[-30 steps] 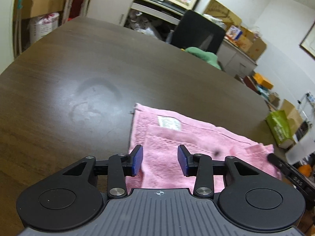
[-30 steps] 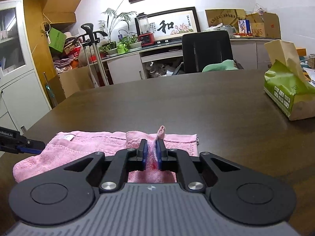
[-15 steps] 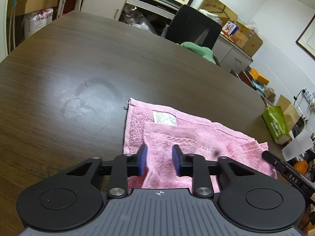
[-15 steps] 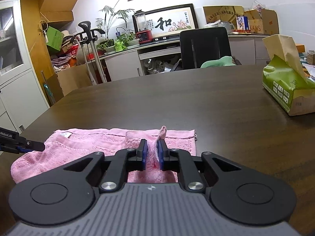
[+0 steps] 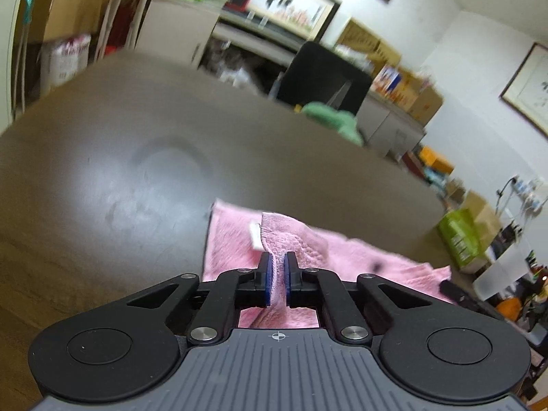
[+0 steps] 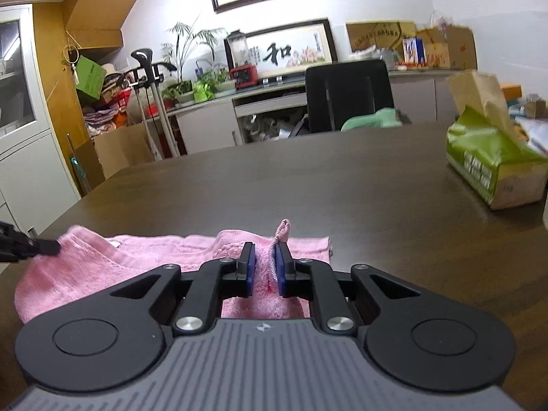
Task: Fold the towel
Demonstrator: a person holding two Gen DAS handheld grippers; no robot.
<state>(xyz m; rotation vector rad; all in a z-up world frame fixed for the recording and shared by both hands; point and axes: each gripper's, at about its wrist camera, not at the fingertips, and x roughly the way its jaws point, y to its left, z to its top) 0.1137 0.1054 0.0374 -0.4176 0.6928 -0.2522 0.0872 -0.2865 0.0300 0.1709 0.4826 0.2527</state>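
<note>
Towel lies partly folded on table; left gripper, jaws just closed, and right gripper each pinch a near corner. Carry-over remains.

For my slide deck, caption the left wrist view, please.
Left claw shut on a pinched-up fold of the pink towel lying on the dark wooden table.

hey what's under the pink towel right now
The pink towel lies on the dark wooden table, both near corners pinched up by the left gripper and right gripper. Anything beneath the flat part is covered, so I cannot tell.
</note>
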